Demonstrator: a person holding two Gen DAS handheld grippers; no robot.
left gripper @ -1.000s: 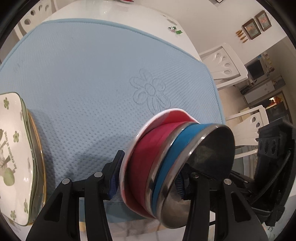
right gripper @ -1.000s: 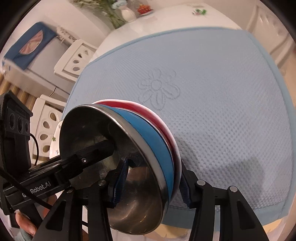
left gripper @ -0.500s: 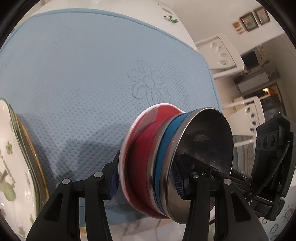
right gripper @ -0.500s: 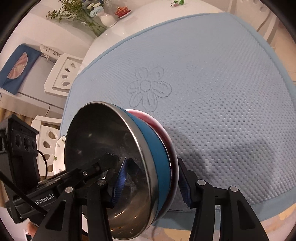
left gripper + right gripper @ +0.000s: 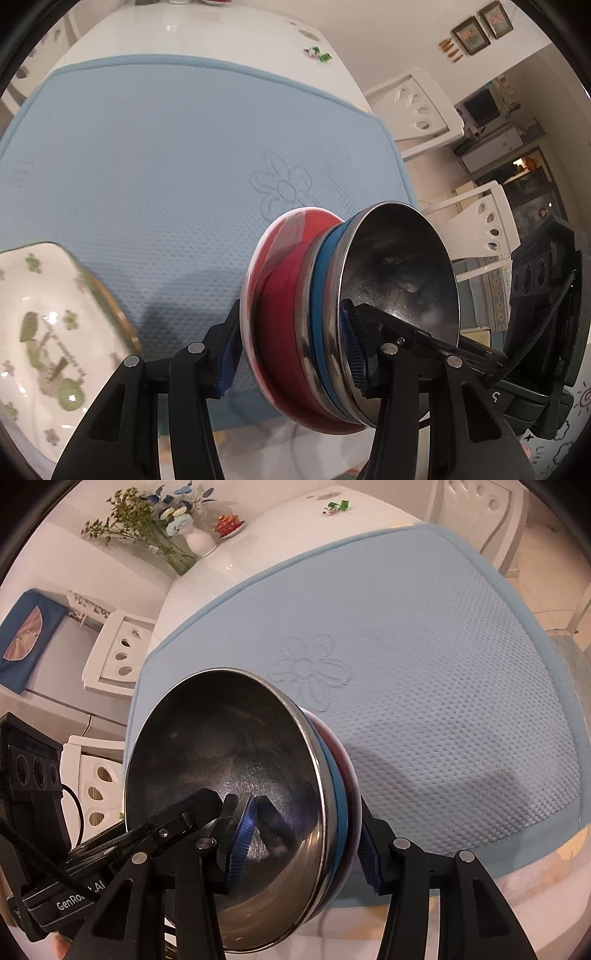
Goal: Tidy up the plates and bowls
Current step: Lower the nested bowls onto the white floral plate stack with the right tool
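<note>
The bowl stack (image 5: 332, 325) is pinched rim-on by both the left gripper (image 5: 291, 350) and the right gripper (image 5: 303, 842); the plates (image 5: 55, 332) lie at lower left.

A home dining room: white table (image 5: 207, 33), carved chairs (image 5: 413, 107), framed pictures (image 5: 480, 27).

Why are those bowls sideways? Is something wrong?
Yes, the nested bowl stack looks odd: it is tipped on its side above the blue mat, its shiny inside facing sideways. The left gripper and right gripper both clamp its rims. Nothing looks spilled or broken.
</note>
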